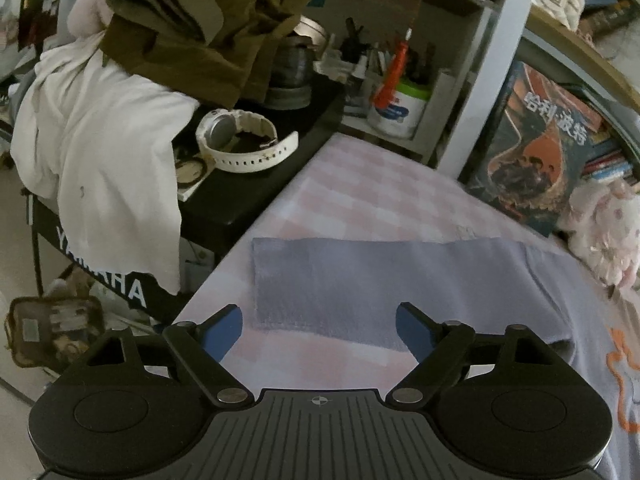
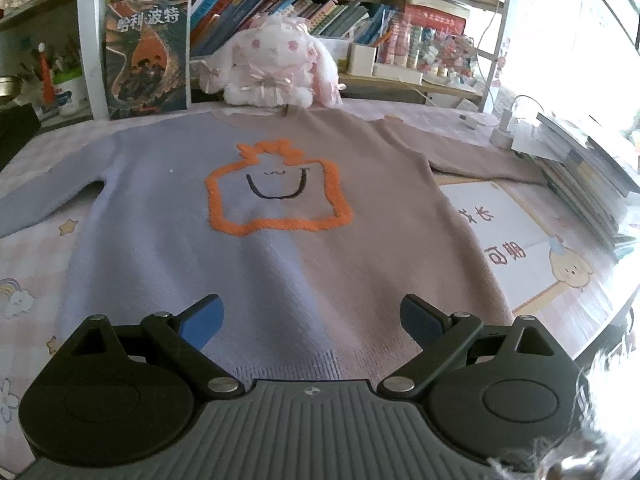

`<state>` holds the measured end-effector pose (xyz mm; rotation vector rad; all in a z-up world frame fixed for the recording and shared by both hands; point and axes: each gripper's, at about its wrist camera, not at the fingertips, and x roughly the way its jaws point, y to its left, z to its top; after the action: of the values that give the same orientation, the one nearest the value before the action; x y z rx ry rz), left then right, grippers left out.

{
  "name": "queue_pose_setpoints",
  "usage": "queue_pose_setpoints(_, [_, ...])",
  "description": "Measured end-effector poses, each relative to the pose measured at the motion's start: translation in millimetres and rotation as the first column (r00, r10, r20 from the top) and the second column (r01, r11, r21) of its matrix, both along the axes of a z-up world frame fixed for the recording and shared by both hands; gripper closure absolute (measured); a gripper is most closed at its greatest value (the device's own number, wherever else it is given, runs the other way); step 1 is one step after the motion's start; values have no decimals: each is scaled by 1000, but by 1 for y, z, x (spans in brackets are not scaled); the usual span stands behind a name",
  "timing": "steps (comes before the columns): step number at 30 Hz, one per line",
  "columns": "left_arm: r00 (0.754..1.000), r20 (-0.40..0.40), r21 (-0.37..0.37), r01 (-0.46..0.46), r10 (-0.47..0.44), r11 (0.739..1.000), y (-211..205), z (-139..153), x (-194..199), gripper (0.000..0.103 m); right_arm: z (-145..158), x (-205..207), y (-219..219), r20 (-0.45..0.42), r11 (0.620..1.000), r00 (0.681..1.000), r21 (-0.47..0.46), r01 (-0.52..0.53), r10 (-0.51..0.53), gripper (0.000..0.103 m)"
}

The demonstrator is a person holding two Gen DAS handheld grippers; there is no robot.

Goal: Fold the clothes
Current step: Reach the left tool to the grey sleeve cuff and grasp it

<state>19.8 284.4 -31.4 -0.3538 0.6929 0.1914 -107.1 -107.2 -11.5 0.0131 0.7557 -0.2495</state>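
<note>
The table, covered with a pink checked cloth, is taken up almost wholly by the sweater, which is laid flat and face up, its lilac half on one side and its beige half on the other, the collar toward the shelves and the ribbed hem toward the near edge. It is spread this way, presumably, so that the sleeves can be brought in over the body first. The lilac sleeve is stretched out straight toward the table's left edge, its cuff end lying square on the cloth; the beige sleeve is stretched the opposite way, toward a stack of books. A plush rabbit is propped behind the collar, just clear of the knit.

The right gripper is held above the hem near the middle of the body, its jaws spread wide with nothing pinched between them; the fabric is seen beneath, not gripped. The left gripper is held low over the near edge of the lilac sleeve, close to the cuff, its jaws likewise released and empty. That placement is judged to be an approach for taking the sleeve edge, so the fold is not yet begun.
</note>
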Motion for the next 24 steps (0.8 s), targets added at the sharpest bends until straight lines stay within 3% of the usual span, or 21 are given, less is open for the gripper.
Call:
queue_pose_setpoints(13, [994,-33,-58,-105,103,993,9,-12,16,29,3,-8,-11,-5,999,999,-17,41,-41,8])
queue_pose_setpoints(17, [997,-15,-160,-77,75,984,5,-12,21,46,3,-10,-16,1,998,998,-7,62,-62,8])
queue_pose_setpoints(24, [1000,8,-304,-22,26,952,-14,-17,29,47,3,-8,-17,5,998,998,0,56,-56,8])
